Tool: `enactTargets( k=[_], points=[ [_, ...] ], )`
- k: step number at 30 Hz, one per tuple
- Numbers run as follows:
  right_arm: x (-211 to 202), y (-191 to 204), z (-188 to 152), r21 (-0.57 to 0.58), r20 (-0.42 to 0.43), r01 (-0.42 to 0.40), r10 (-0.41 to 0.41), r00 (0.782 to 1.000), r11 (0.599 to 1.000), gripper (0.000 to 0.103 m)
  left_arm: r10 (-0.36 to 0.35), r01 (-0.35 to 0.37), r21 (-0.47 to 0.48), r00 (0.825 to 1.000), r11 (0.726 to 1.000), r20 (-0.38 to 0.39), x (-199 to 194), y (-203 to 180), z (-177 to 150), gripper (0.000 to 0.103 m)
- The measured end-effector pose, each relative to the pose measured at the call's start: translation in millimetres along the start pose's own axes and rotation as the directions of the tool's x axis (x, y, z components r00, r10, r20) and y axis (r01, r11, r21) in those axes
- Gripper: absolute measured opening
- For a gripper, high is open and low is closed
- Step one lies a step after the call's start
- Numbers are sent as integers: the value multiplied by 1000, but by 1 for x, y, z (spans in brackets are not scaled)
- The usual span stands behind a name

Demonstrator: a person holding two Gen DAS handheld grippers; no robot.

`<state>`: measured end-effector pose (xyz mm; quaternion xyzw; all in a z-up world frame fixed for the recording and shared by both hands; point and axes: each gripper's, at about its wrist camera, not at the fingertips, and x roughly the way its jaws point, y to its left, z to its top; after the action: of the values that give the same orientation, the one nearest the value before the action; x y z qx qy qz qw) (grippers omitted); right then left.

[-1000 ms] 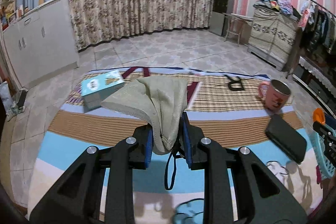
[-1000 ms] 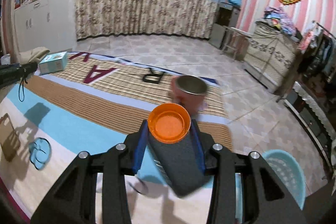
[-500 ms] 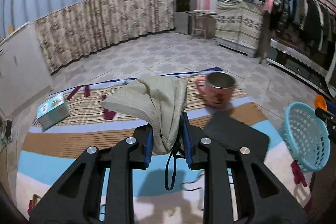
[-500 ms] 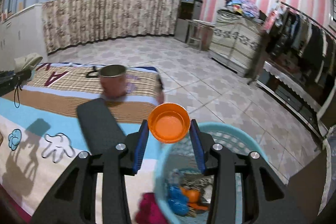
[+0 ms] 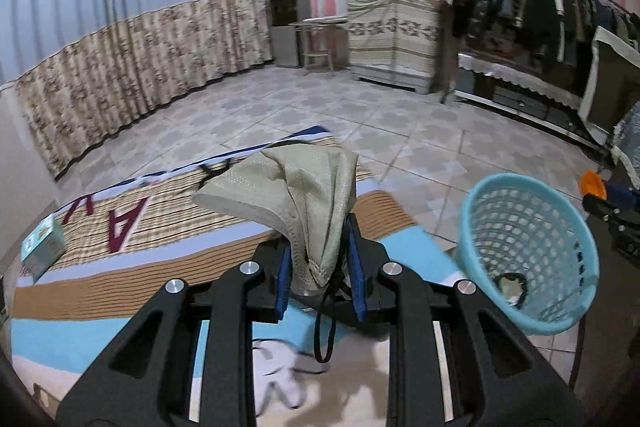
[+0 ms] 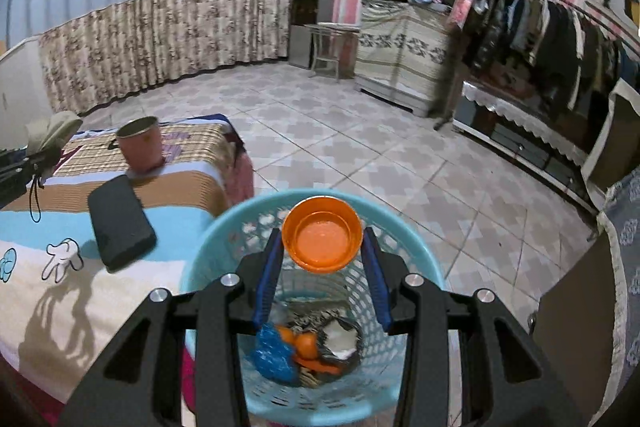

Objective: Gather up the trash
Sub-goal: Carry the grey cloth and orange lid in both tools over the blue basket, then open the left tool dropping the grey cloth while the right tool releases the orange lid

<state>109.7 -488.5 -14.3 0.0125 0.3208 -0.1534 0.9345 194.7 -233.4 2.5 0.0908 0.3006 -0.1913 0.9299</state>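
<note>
Right gripper (image 6: 322, 269) is clamped on an orange cap (image 6: 321, 234), held above the open blue basket (image 6: 224, 227) containing trash. Left gripper (image 5: 320, 273) is clamped on a beige face mask (image 5: 296, 187) over the bed (image 5: 80, 291) near its foot edge; basket beside that edge

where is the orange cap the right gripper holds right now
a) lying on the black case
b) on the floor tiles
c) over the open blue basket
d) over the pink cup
c: the right gripper pinches the orange cap directly above the blue basket, whose trash shows below it, while the pink cup and black case sit off on the bed.
</note>
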Motion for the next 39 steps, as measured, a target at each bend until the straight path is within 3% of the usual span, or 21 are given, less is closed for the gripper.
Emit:
enactTargets(
  k=[11, 22, 26, 30, 39],
  points=[
    [9, -40, -30, 94, -44, 29, -25, 999, 995, 40, -165, 166, 58, 986, 984, -26, 24, -86, -6, 23],
    [14, -66, -49, 140, -82, 47, -35, 996, 989, 40, -256, 263, 153, 964, 952, -69, 44, -162, -22, 24],
    [16, -68, -47, 142, -84, 50, -38, 996, 989, 40, -250, 260, 173, 965, 950, -76, 46, -169, -26, 30],
    [17, -70, -48, 141, -85, 47, -36, 996, 989, 40, -236, 243, 158, 970, 957, -65, 45, -161, -24, 52],
    [34, -52, -53, 125, -113, 22, -7, 994, 992, 40, -183, 185, 99, 983, 978, -31, 42, -128, -14, 72]
  ],
)
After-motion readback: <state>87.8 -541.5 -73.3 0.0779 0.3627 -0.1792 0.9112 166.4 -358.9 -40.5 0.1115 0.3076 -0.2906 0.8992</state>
